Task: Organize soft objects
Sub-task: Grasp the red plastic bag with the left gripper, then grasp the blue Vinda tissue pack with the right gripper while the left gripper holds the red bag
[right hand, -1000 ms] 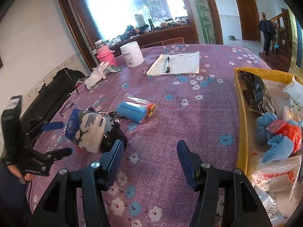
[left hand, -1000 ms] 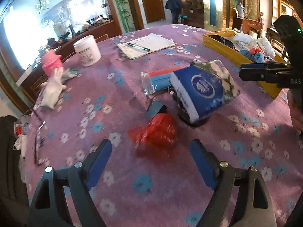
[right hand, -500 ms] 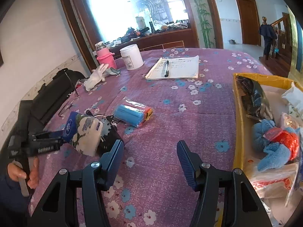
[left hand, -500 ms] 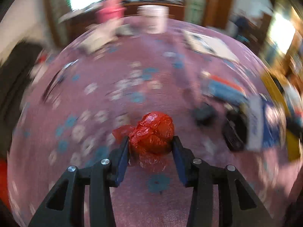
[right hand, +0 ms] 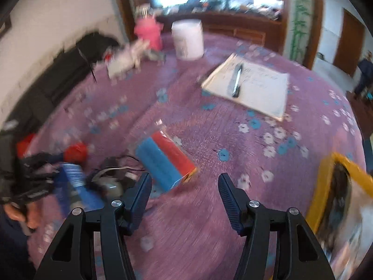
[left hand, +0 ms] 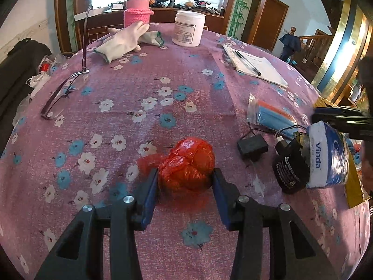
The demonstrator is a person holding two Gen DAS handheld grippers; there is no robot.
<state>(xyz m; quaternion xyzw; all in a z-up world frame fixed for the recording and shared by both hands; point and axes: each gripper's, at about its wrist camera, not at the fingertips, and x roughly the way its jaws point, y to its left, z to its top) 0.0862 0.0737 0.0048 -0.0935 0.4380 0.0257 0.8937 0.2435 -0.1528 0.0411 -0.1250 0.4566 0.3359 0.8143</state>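
A crumpled red plastic bag [left hand: 188,161] lies on the purple flowered tablecloth [left hand: 139,116]. My left gripper [left hand: 184,172] is shut on it, one pad pressing each side. To the right are a blue and red soft pack in clear wrap [left hand: 270,116] and a blue Vinda tissue pack [left hand: 326,156]. In the blurred right wrist view my right gripper [right hand: 184,177] is open and empty above the cloth, just in front of the blue and red pack [right hand: 165,161]. The yellow tray [right hand: 326,175] with soft items sits at its right.
White gloves [left hand: 123,39], a pink bottle [left hand: 137,11] and a white jar [left hand: 188,29] stand at the far edge. Papers with a pen [left hand: 254,66] lie far right, glasses [left hand: 63,93] at left. A black adapter [left hand: 253,147] and a black cylinder [left hand: 289,168] sit beside the tissue pack.
My left gripper rolled, came down around the red bag and shut on it. My right gripper swung left, away from the yellow tray and toward the blue and red pack.
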